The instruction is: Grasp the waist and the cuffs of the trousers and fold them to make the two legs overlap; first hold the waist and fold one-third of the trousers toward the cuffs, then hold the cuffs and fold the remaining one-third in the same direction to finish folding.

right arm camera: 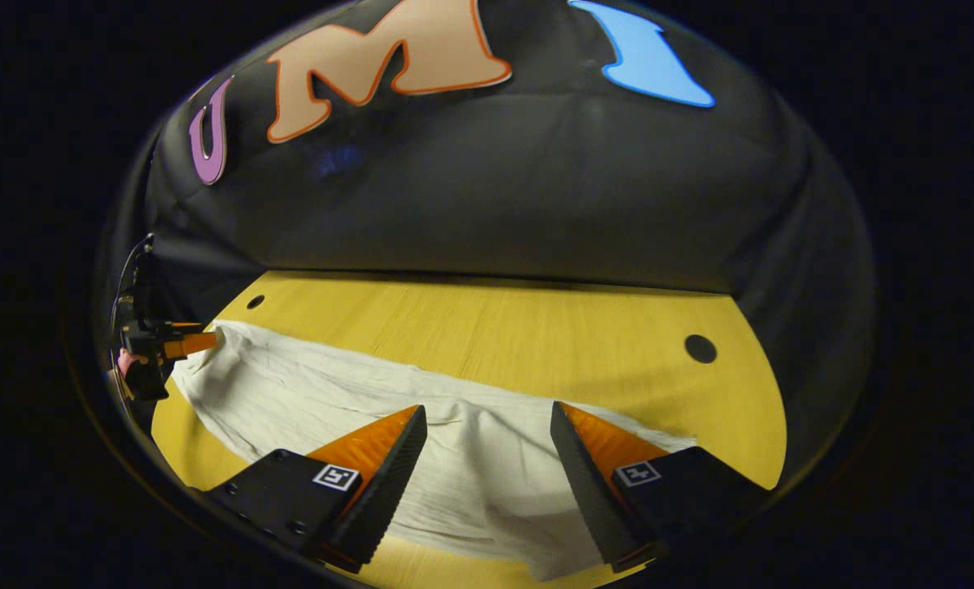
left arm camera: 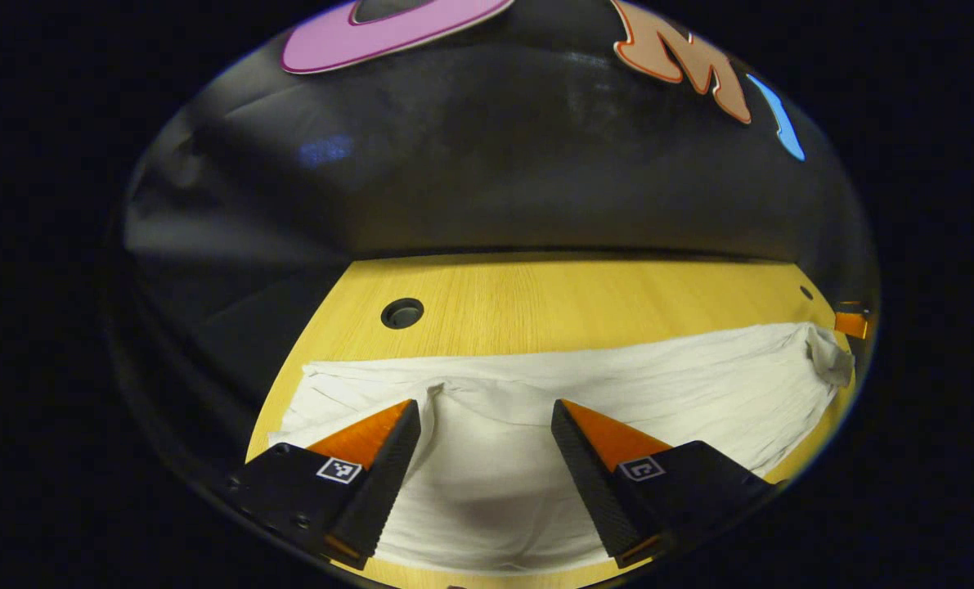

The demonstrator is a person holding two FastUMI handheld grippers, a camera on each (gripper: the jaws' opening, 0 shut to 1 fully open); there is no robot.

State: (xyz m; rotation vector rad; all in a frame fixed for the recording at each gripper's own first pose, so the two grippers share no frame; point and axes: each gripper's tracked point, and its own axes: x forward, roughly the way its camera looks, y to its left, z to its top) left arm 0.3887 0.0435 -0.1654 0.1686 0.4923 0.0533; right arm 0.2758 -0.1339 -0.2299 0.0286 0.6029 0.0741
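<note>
Jaws of left gripper (left arm camera: pixel 484 413) and right gripper (right arm camera: pixel 487 417) gape wide, empty, over trousers (left arm camera: pixel 585 384) spread along the table (left arm camera: pixel 536 303) front edge; thirds unfolded.

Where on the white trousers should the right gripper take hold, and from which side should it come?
Probably at the end edge of the trousers lying between the open right gripper. The cloth lies flat on the wooden table, so coming down from above, tilted towards that edge, should let one finger slide under it. Whether this end is waist or cuffs I cannot tell.
</note>
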